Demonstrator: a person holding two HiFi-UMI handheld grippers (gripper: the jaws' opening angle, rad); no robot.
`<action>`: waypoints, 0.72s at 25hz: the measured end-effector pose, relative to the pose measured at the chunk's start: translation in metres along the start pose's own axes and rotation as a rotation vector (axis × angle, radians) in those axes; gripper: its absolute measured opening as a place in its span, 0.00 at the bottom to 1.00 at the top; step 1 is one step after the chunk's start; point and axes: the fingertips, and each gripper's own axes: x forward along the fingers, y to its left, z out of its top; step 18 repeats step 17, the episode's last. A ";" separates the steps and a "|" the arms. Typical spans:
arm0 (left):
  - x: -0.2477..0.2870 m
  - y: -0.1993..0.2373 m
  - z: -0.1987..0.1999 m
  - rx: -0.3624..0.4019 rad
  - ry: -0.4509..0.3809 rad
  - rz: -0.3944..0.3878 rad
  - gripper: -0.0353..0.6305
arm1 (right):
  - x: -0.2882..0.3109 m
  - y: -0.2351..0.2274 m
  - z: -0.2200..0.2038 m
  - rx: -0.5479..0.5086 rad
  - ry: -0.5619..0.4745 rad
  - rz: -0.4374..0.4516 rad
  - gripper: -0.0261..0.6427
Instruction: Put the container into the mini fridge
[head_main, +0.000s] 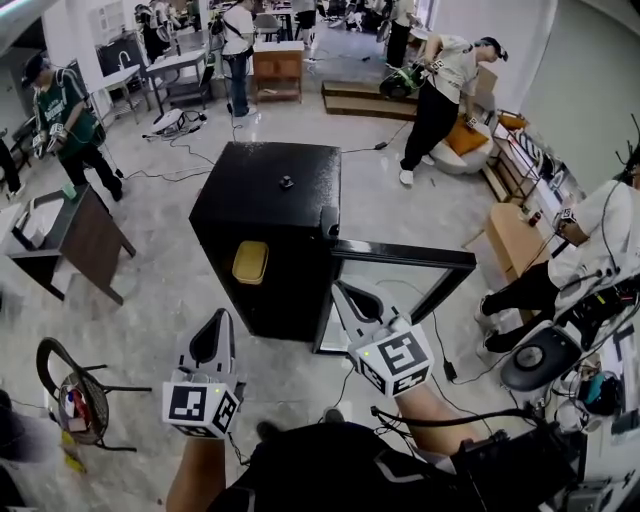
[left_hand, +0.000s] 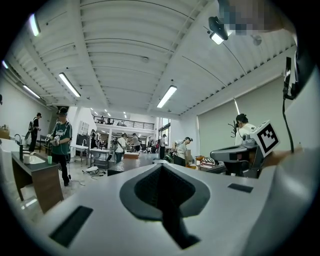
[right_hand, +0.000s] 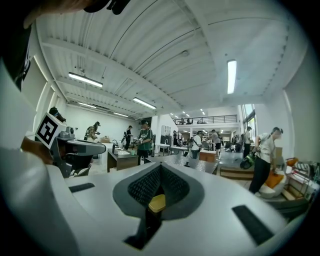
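1. Container (head_main: 250, 262): yellow, lies flat on top of the black mini fridge (head_main: 270, 215), near its front edge. Not inside.
2. Fridge door (head_main: 400, 255) stands open, swung out to our right.
3. Left gripper (head_main: 215, 330): in front of the fridge, below and left of the container, apart from it. In the left gripper view we read its jaws as together, w/ nothing between them (left_hand: 162, 185).
4. Right gripper (head_main: 355, 297): by the inner end of the door's top edge, right of the container, no contact. Its jaws read as together (right_hand: 159, 185).
5. In the right gripper view the container (right_hand: 156, 202) shows low, past the jaws, ahead of them and not clamped.
6. Container sits roughly between the two grippers and a bit beyond both.
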 end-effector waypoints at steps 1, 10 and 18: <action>0.000 0.000 0.001 0.001 -0.002 0.002 0.07 | 0.000 -0.001 0.001 -0.001 -0.002 0.000 0.06; 0.004 -0.002 0.003 -0.006 -0.022 0.000 0.07 | 0.004 -0.006 -0.001 0.007 -0.006 0.005 0.06; 0.004 -0.001 0.003 -0.009 -0.016 -0.003 0.07 | 0.006 -0.010 0.006 0.000 -0.015 0.004 0.06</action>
